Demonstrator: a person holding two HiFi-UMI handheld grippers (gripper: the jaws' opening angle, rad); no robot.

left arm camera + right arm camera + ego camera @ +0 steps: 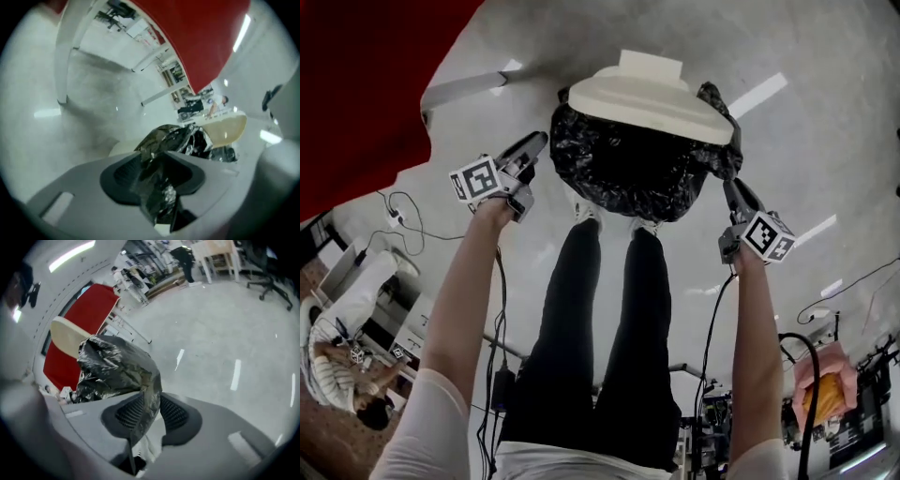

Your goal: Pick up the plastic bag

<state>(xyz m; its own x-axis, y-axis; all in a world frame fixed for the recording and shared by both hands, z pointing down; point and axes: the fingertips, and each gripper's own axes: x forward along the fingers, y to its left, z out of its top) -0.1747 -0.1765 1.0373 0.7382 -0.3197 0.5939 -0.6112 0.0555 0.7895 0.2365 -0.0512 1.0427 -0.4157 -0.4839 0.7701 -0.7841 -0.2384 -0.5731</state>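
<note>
Nearest: the person's forearms [469, 300] and black-trousered legs [581, 356], seen from above. Just past the white shoes [584, 212], the black plastic bag [628, 164] sits full and crumpled on the grey floor [825, 150]. A cream lid-shaped piece [647, 98] overlaps its far side. Whether that piece lies on the bag or behind it, I cannot tell.

Left tool [536, 142] is at the bag's left flank and right tool [731, 186] at its right flank. Both point down at it.

Tool state: both are spread. The left gripper view shows a crumpled fold of film lying loose between the pads [119, 174]. The right gripper view shows a single hanging ply against one pad [129, 413], with a gap to the other.

Judgement, step in hand: securing the grip before the lift.
- Push each tool deeper, so bunched film fills the jaws rather than one ply.
- Close both sides together.
- Raise both level; thin film may slip or tear, and the cream piece could tip.
</note>
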